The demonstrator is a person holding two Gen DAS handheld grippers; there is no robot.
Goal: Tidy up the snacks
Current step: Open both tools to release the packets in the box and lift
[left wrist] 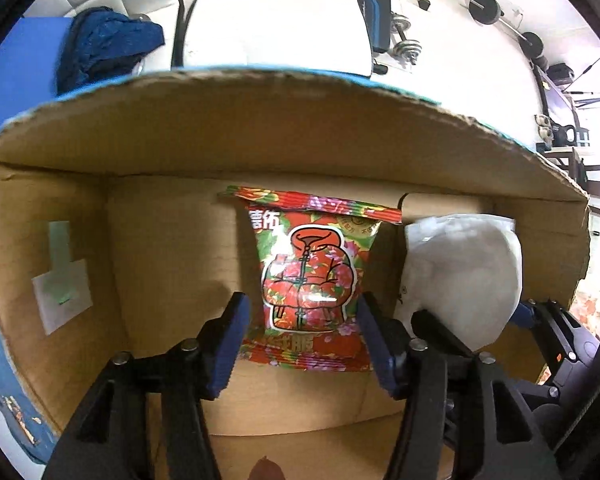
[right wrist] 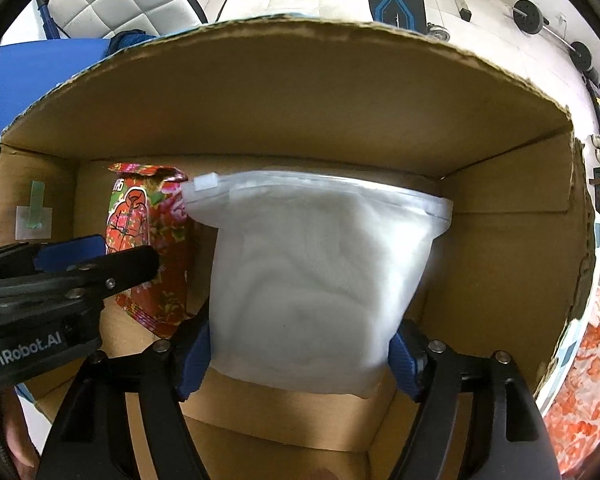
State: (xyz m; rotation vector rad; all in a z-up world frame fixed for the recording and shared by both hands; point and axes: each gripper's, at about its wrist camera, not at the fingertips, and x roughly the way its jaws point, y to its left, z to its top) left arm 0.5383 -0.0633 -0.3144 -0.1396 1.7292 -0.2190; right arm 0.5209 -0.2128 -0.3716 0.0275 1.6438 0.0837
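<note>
A red floral snack packet [left wrist: 310, 276] stands upright inside a cardboard box [left wrist: 260, 136], between the blue pads of my left gripper [left wrist: 304, 312], which touch its sides. To its right a white translucent zip bag [right wrist: 316, 280] is held upright between the pads of my right gripper [right wrist: 300, 344]. The right wrist view shows the red packet [right wrist: 152, 240] left of the bag, with the left gripper [right wrist: 100, 256] beside it. The white bag [left wrist: 464, 272] and right gripper [left wrist: 472, 320] appear at the right of the left wrist view.
The box's far flap [right wrist: 300, 80] stands up behind both snacks. A taped label [left wrist: 62, 292] sits on the left inner wall. Blue cloth [left wrist: 104, 44] lies beyond the box, with weights [left wrist: 486, 8] on the floor. An orange patterned cloth [right wrist: 588, 384] lies right of the box.
</note>
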